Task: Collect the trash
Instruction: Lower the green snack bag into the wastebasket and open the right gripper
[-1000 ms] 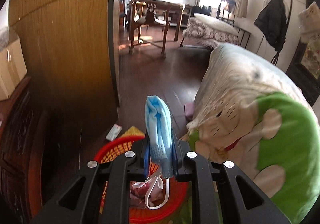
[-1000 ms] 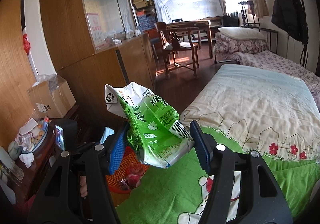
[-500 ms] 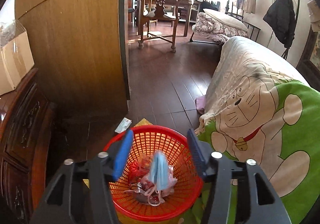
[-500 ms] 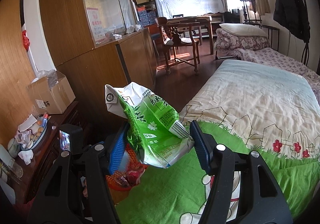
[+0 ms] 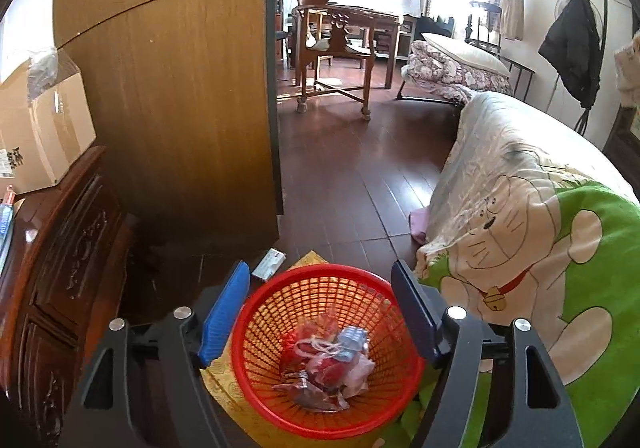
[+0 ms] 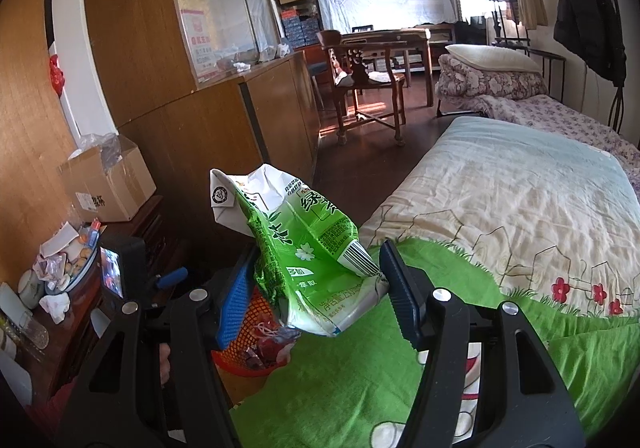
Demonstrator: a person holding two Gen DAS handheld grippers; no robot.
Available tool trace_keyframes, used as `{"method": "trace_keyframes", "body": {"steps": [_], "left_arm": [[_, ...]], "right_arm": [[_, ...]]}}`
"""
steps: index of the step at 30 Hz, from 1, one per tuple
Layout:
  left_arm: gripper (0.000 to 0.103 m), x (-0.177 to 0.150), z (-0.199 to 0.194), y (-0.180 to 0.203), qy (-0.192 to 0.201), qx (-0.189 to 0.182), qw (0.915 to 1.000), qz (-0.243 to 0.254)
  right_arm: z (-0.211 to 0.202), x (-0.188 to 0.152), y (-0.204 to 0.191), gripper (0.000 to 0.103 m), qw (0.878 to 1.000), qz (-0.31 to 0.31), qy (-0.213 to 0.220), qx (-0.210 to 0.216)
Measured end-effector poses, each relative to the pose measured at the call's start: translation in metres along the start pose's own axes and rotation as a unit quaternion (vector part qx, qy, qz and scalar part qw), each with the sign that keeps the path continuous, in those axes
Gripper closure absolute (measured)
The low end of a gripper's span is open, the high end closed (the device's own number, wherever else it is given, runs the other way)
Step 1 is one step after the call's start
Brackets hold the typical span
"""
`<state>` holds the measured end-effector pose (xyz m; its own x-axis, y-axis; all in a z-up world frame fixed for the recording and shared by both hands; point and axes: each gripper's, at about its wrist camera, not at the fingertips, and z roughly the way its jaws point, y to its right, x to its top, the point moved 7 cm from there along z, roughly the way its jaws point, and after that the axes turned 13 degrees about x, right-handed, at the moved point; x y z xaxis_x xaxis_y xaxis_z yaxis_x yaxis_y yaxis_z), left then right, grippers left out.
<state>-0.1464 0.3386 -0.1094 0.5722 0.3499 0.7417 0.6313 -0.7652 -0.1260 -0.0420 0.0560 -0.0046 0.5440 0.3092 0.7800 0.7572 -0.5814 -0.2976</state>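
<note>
- Blue-padded left tool [image 5: 320, 316] is opening over the red basket [image 5: 256, 332], nothing between its jaws; a second ago it pinched the blue face mask [image 5: 352, 340].
- That mask now lies in the basket on the other wrappers, at about 6 o'clock in the left view, so one piece is collected.
- Right tool [image 6: 316, 296] grips the green carton [image 6: 304, 248] just as before, unmoved.
- The basket sits at its 7 o'clock beside the bed [image 6: 500, 208]; the carton likely goes next.
</note>
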Motion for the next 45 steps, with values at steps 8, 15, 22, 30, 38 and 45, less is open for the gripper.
{"method": "trace_keyframes", "body": {"steps": [8,15,22,30,38,45], "left_arm": [[0.03,-0.009,0.004,-0.026,-0.007,0.031,0.9995,-0.003],[0.029,-0.018,0.015,-0.05,-0.022,0.048,0.9985,-0.013],[0.029,-0.026,0.019,-0.06,-0.025,0.061,0.9977,-0.014],[0.029,-0.032,0.023,-0.066,-0.032,0.067,0.9971,-0.018],[0.028,-0.035,0.024,-0.07,-0.035,0.074,0.9965,-0.018],[0.024,-0.035,0.023,-0.076,-0.031,0.084,0.9959,-0.017]], "right_arm": [[0.029,-0.014,-0.018,0.042,0.999,-0.015,-0.041,0.019],[0.053,-0.025,-0.035,0.042,0.997,-0.032,-0.07,0.029],[0.069,-0.033,-0.047,0.042,0.994,-0.042,-0.093,0.034],[0.083,-0.042,-0.052,0.042,0.991,-0.046,-0.116,0.037],[0.097,-0.045,-0.057,0.042,0.989,-0.046,-0.132,0.042],[0.117,-0.049,-0.063,0.042,0.986,-0.047,-0.153,0.047]]}}
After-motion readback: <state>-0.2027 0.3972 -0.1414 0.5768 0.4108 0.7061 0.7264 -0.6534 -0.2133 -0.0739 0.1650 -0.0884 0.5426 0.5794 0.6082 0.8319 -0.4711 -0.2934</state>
